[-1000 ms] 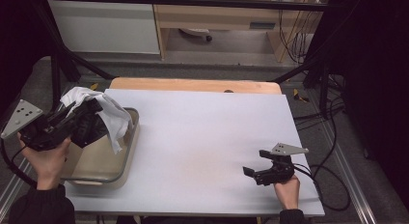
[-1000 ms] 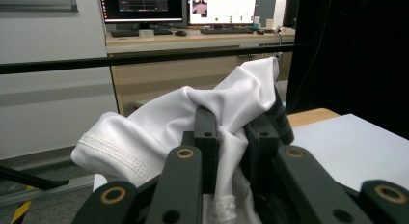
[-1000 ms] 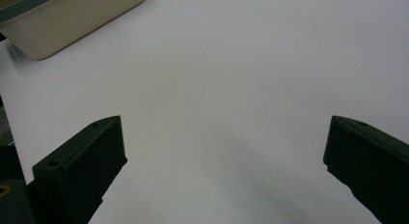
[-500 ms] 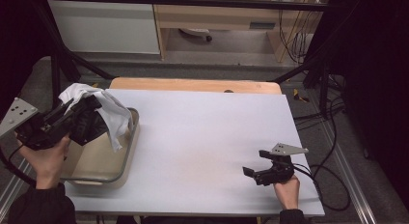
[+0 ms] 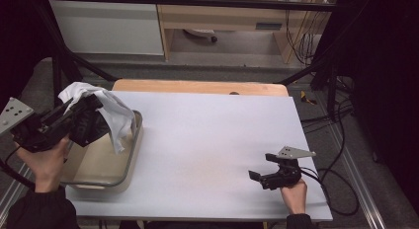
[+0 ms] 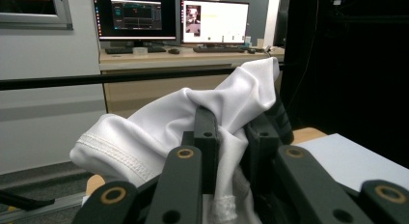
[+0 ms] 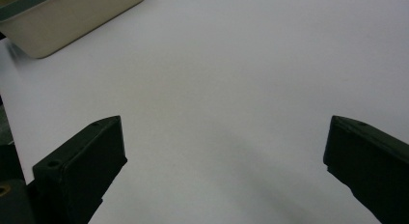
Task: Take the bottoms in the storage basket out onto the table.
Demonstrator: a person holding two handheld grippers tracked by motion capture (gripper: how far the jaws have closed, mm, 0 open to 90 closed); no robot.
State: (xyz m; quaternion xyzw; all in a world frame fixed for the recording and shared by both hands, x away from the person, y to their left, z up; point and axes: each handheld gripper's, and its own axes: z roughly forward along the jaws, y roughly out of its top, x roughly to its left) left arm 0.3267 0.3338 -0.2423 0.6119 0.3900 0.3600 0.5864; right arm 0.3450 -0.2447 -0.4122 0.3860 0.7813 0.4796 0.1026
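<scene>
High view: white table [image 5: 207, 140] with a wood edge at the far side, grey floor around, cabinets behind, cables at the right. At the left end, a beige tub [image 5: 106, 162]. Above its far left corner, left gripper [image 5: 91, 121] clamped on a white cloth [image 5: 116, 118], raised, folds hanging down into the tub. Near the front right, right gripper [image 5: 257, 173] low over bare table, well apart from the tub.

Left gripper view: 2 monitors on a desk beyond, unseen from above. Jaws close together, cloth [image 6: 183, 122] pinched between them; long axis slanting from a stitched hem at lower left up to a peak at upper right.

Right gripper view: jaws spread wide, nothing between; tub corner [image 7: 67, 21] at upper left.
</scene>
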